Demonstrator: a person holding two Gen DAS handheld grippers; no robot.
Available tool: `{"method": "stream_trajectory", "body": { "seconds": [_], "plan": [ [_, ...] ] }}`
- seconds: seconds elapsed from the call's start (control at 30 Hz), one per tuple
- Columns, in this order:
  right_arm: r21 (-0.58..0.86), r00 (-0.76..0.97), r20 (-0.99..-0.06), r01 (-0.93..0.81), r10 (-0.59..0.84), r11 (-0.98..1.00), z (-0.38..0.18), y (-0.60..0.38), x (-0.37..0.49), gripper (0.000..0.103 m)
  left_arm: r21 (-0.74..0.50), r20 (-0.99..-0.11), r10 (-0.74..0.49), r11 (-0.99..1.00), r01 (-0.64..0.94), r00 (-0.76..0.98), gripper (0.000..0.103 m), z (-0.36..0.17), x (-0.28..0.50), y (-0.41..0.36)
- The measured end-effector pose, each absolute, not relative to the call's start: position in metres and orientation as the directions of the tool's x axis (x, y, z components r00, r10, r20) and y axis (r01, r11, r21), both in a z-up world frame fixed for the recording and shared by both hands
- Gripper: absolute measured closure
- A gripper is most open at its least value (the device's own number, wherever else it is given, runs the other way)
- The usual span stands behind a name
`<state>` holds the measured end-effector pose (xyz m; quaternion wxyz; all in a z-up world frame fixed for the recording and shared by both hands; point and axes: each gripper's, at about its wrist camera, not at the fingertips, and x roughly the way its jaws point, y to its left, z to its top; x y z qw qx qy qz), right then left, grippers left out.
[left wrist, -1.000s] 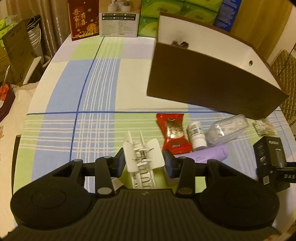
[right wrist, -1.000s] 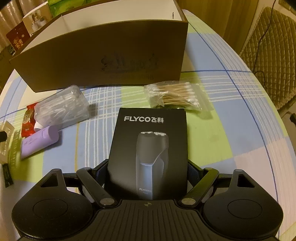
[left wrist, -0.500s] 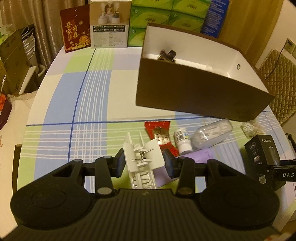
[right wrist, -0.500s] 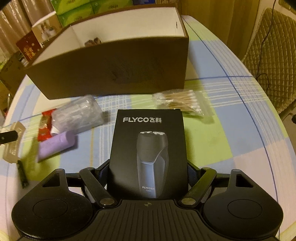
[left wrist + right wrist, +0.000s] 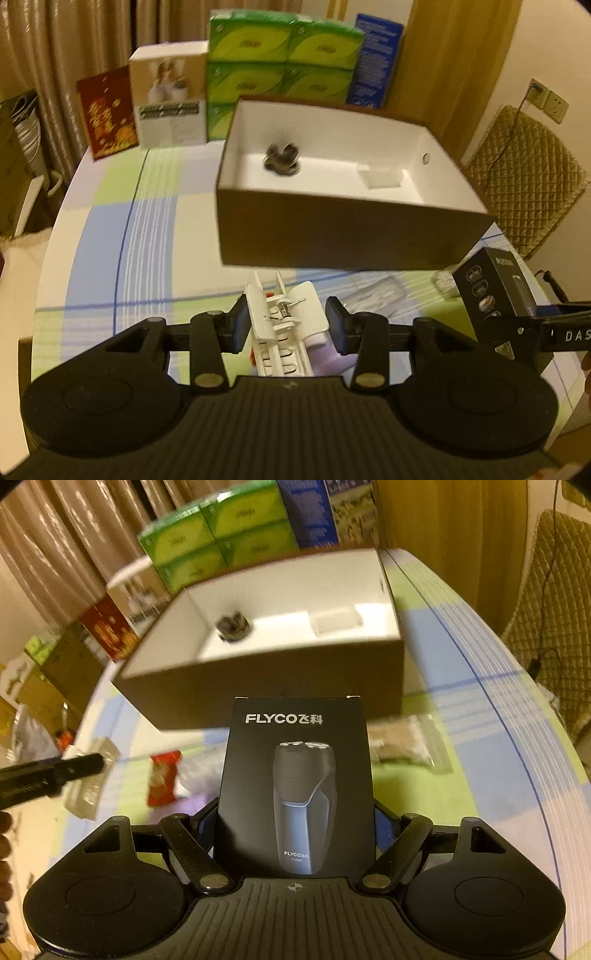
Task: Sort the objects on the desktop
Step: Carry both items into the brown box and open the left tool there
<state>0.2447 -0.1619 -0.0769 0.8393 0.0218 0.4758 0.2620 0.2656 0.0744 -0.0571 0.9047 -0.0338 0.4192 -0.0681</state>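
Both loads have risen off the checked table (image 5: 110,229) since a second ago. The left gripper (image 5: 286,325) stays clamped on the white plastic hair claw (image 5: 284,317), and the right gripper (image 5: 293,834) on the black Flyco shaver carton (image 5: 295,775). Both now look down into the open brown cardboard box with white inside (image 5: 332,236), so dropping them in seems next.

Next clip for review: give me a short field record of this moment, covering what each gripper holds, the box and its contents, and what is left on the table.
left gripper: shut on white hair claw clip
right gripper: shut on black shaver box
brown box: open, white inside
in box: a dark small item, blurred, and a pale flat item
left on tablecloth: red packet, bag of cotton swabs, a purple item
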Motion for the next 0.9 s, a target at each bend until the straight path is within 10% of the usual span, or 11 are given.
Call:
{"method": "stream_trajectory", "body": {
  "seconds": [0.9],
  "plan": [
    [0.264,0.510,-0.728,-0.409,0.458,0.874,-0.024,-0.115,0.375,0.027,-0.115,-0.686,-0.224,0.973,0.201,0.692,0.066,-0.017,0.394,0.055]
  ]
}}
